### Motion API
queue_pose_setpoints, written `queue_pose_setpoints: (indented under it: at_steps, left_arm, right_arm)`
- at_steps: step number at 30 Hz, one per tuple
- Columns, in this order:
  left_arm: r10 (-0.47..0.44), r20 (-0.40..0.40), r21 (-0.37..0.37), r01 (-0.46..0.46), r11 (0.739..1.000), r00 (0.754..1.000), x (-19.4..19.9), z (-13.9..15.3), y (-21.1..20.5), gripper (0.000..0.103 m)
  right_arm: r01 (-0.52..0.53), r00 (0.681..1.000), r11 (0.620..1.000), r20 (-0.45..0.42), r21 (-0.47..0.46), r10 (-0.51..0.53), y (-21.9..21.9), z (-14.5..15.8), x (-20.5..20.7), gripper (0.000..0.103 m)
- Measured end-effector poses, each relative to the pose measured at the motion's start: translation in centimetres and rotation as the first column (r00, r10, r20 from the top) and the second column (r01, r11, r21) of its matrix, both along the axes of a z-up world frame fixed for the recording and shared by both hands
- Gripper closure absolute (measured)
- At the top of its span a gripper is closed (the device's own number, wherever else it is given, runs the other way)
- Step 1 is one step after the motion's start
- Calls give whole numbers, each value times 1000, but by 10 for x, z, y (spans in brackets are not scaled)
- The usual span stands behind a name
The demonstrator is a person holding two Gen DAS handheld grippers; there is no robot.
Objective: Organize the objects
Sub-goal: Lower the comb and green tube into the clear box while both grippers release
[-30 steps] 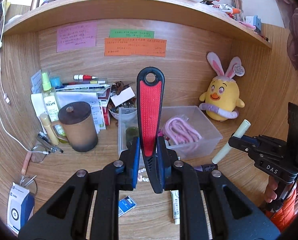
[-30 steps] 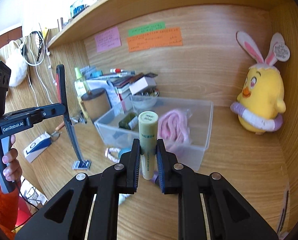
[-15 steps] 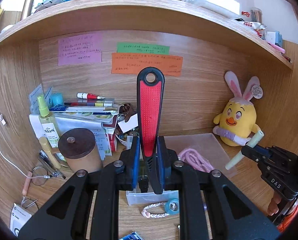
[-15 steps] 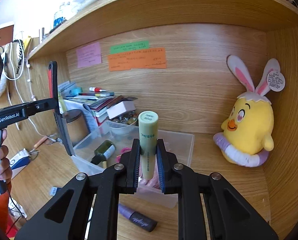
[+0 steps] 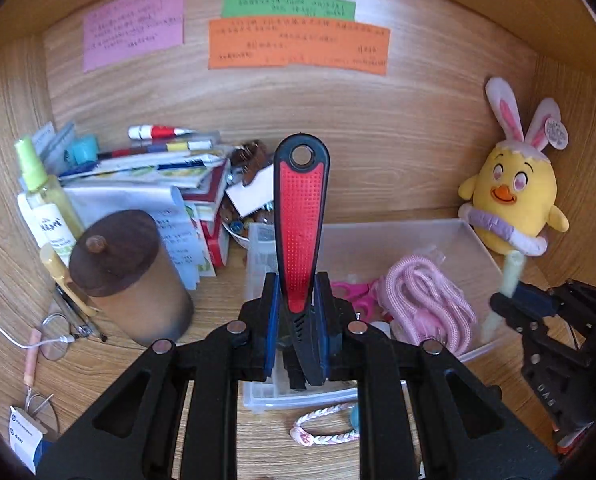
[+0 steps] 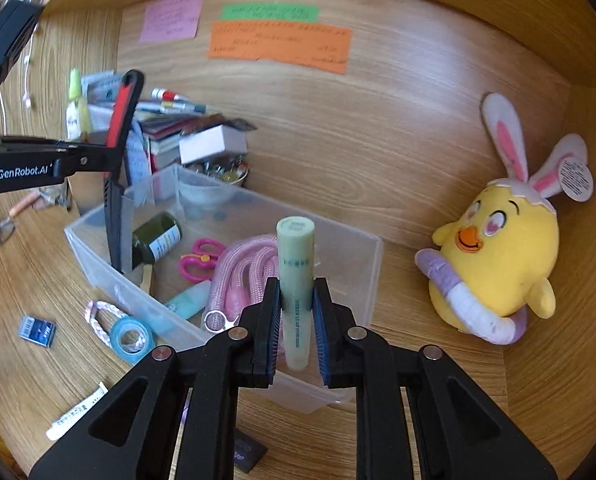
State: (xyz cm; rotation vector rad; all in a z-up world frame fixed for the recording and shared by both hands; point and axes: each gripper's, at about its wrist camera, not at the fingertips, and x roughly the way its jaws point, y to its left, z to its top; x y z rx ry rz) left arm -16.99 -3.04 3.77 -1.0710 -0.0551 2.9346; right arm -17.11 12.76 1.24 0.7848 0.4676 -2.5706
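Note:
My left gripper is shut on a red and black handled tool, held upright over the left end of the clear plastic bin. In the right wrist view the tool hangs with its black blade down inside the bin. My right gripper is shut on a pale green tube, upright over the bin's near right part. The bin holds a pink rope, pink scissors and a dark green jar.
A yellow bunny-eared plush sits right of the bin. A brown lidded cup, spray bottle and a stack of papers and pens stand left. A braided bracelet, blue tape roll, small tube and blue card lie in front.
Both grippers have moved forward and down toward the bin. The tool's blade now hangs inside the bin, and the green tube is over it.

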Motion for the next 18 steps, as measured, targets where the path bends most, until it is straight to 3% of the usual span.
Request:
queue_pose_setpoints:
  at_steps: [4, 7, 10, 14, 18]
  left_arm:
    - [-14, 22, -27, 14, 1000, 1000, -5, -5, 9, 87]
    - [-47, 42, 9, 46, 999, 998, -7, -4, 10, 86]
    - [-49, 20, 6, 49, 999, 999, -4, 2, 11, 86]
    - [-67, -8, 4, 67, 998, 998, 6, 11, 12, 86]
    - [-77, -35, 0, 77, 997, 996, 21, 18, 11, 72]
  right_arm:
    - [-38, 999, 999, 28, 9, 38, -15, -6, -2, 86]
    - [-75, 996, 997, 55, -12, 76, -22, -6, -1, 79]
    - [-97, 993, 994, 67, -51, 101, -22, -2, 1, 66]
    - [-123, 990, 989, 64, -83, 128, -19, 5, 8, 66]
    - [-136, 987, 981, 72, -137, 146, -9, 14, 16, 55]
